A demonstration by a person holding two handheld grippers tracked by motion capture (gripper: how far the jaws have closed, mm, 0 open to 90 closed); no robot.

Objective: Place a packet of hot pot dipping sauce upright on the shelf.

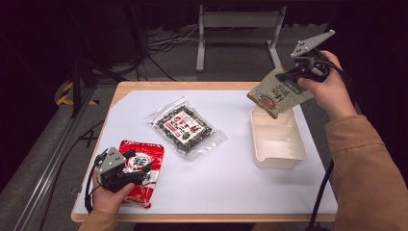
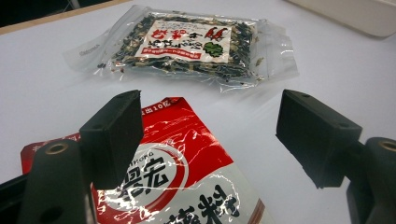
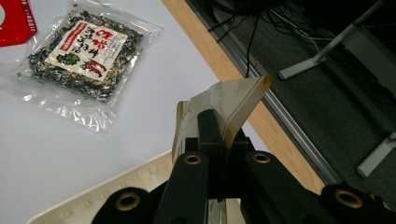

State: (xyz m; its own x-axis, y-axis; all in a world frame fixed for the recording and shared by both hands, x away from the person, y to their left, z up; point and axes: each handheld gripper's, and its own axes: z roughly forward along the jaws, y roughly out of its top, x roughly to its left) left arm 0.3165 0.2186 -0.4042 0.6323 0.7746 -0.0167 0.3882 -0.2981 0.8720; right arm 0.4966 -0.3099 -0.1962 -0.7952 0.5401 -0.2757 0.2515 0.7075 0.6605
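High view: right gripper [image 1: 288,75] holds tan pouch [image 1: 279,94] above tray [image 1: 279,144] edge.

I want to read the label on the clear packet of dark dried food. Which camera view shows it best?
The left gripper view: the clear packet lies close and flat on the white sheet, its label sharp and unobstructed. The high view shows the whole packet, but small, between the red packet and the tray. The right gripper view shows it farther off, turned around.

A tan pouch [image 1: 280,94] is hanging over the tray's [image 1: 279,159] twelve o'clock end, blocking entry there; its six o'clock end is lying open. White paper [image 1: 231,183] is lying bare at six o'clock.
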